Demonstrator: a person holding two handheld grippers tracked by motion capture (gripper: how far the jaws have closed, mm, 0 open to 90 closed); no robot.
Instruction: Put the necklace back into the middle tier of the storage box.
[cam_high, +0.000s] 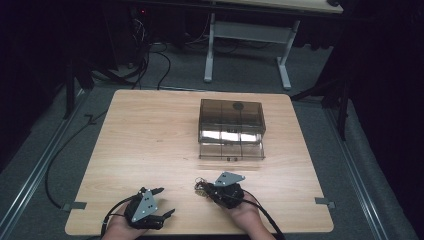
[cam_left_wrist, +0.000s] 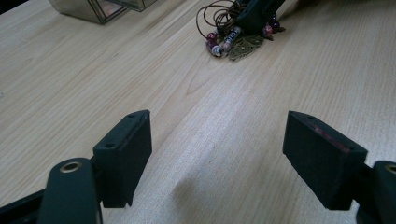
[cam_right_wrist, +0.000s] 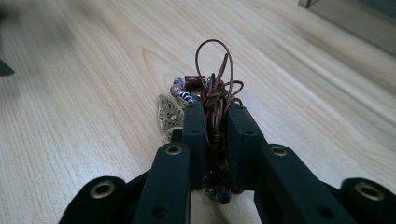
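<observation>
Near the table's (cam_high: 150, 130) front edge, my right gripper (cam_right_wrist: 215, 122) has its jaws pinched on a beaded cord necklace (cam_right_wrist: 212, 88), low over the wood, beads and a metal leaf charm dangling. Looks like pickup done; carrying it to the smoky plastic drawer box (cam_high: 231, 120), whose bottom drawer sits pulled out, is probably left. Left gripper (cam_left_wrist: 217, 140) idle beside it, jaws spread, holding nothing.

— What has the right gripper (cam_right_wrist: 215, 122) got?
— A necklace (cam_right_wrist: 215, 95): brown cord bunched between its closed jaws, loops rising past the tips.
— Anything else on it?
— Beads (cam_right_wrist: 187, 88) and a filigree pendant (cam_right_wrist: 169, 112) lie on the table (cam_right_wrist: 79, 107), left of the tips. More beads show lower between the jaws.
</observation>
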